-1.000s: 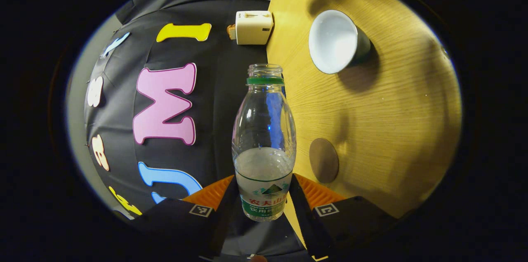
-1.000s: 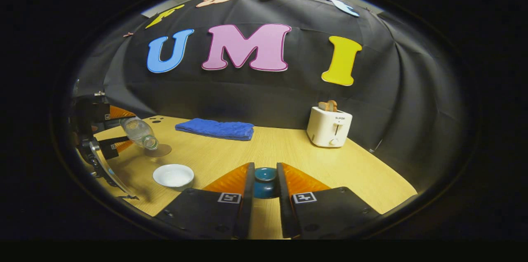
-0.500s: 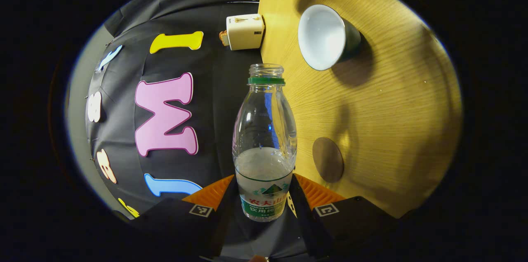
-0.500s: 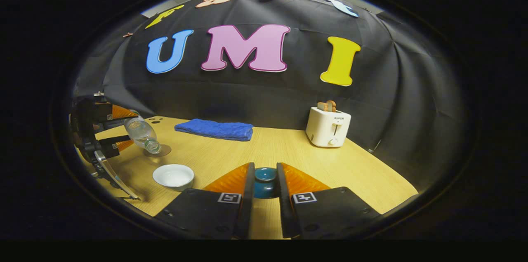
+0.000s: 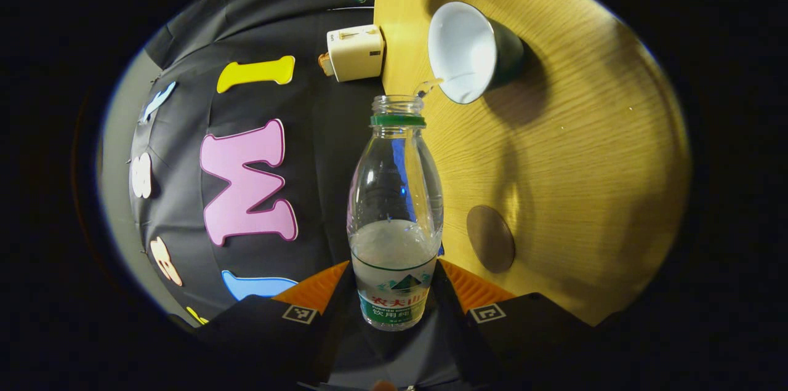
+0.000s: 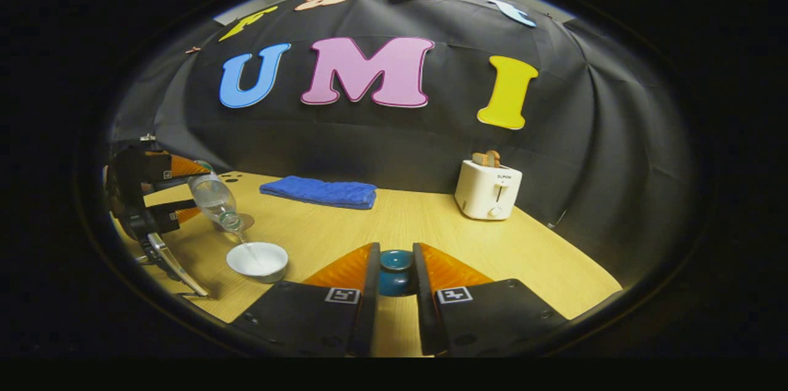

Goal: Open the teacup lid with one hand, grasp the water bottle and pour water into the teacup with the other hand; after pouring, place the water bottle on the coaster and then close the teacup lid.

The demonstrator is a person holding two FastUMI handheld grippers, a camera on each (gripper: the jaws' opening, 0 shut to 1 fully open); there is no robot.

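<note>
Left gripper view is showing the left tool (image 5: 394, 292) pinching the water bottle (image 5: 394, 212) low down, at its label, with a finger pressing on each side. The bottle is tipping over the teacup (image 5: 471, 52), and a thin stream of water is running from its open mouth into the cup. The bottle is looking thin, see-through and a bit squishy, and only partly full, so it is probably light. Squeezing too hard could dent it, and a wet side could be slippery, so the lower part by the label seems a good place to hold. The round coaster (image 5: 490, 238) is lying on the tabletop (image 5: 585, 151) near the teacup, on the side closer to the tool. In the right gripper view, the right tool (image 6: 394, 277) is pinching the teacup lid (image 6: 395, 273) and holding it a little way from the teacup (image 6: 257, 260). The left tool (image 6: 161, 193) is tilting the water bottle (image 6: 215, 200) just above the cup. A second ago no water was coming out. Now the bottle is leaning down more, its mouth is closer to the teacup, and water is flowing. The lid is staying in the same spot.
</note>
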